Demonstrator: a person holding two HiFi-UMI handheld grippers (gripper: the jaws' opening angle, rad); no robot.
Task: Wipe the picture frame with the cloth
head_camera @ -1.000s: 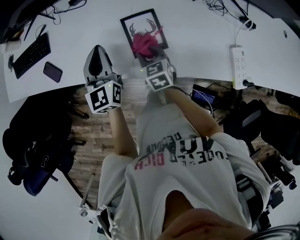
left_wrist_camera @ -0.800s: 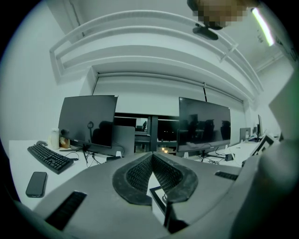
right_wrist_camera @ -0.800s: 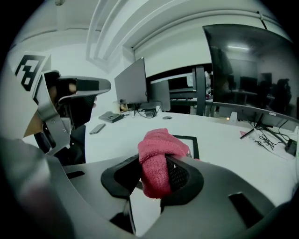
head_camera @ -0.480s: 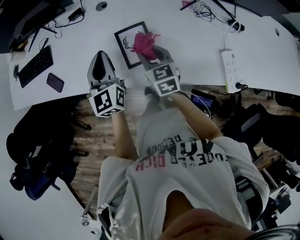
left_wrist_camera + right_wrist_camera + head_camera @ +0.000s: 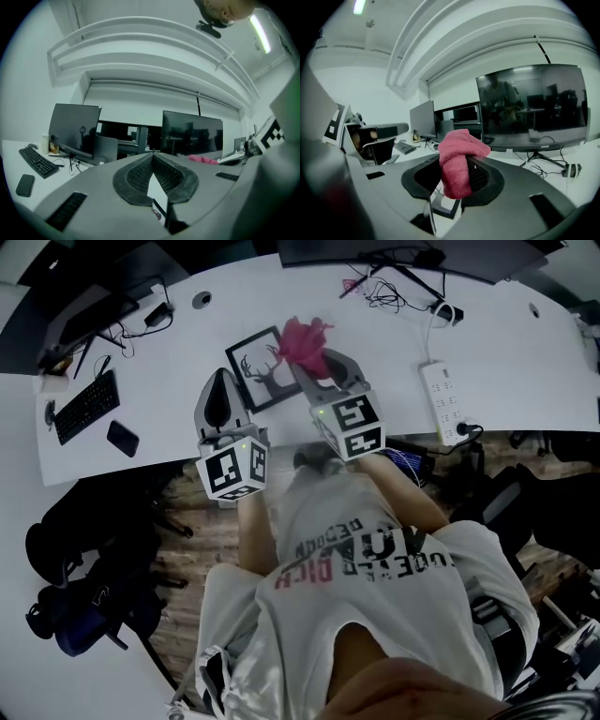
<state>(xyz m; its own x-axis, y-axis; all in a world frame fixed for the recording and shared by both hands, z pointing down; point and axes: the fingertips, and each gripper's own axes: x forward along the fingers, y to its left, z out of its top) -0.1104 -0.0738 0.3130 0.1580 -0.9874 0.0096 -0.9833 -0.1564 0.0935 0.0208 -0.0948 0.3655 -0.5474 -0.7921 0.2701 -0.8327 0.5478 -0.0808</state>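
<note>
The black picture frame [image 5: 261, 369] with a deer print lies flat on the white desk [image 5: 525, 352]. My right gripper [image 5: 311, 356] is shut on the pink cloth [image 5: 305, 339], which bunches out of its tips over the frame's right edge. In the right gripper view the cloth [image 5: 459, 161] fills the jaws and a corner of the frame [image 5: 443, 206] shows below. My left gripper [image 5: 221, 376] sits just left of the frame, jaws shut and holding nothing. The left gripper view shows its closed tips [image 5: 152, 155] and the cloth [image 5: 202, 159] off to the right.
A keyboard [image 5: 86, 407] and a phone [image 5: 123, 438] lie at the desk's left. A power strip [image 5: 443, 401] sits at the right, with cables [image 5: 394, 282] at the back. Dark monitors [image 5: 532, 108] stand along the far edge. A chair [image 5: 80, 549] is beside the desk.
The right gripper has carried the cloth from the middle of the frame to its far right edge. The left gripper stays beside the frame's left side. The head camera has shifted.
</note>
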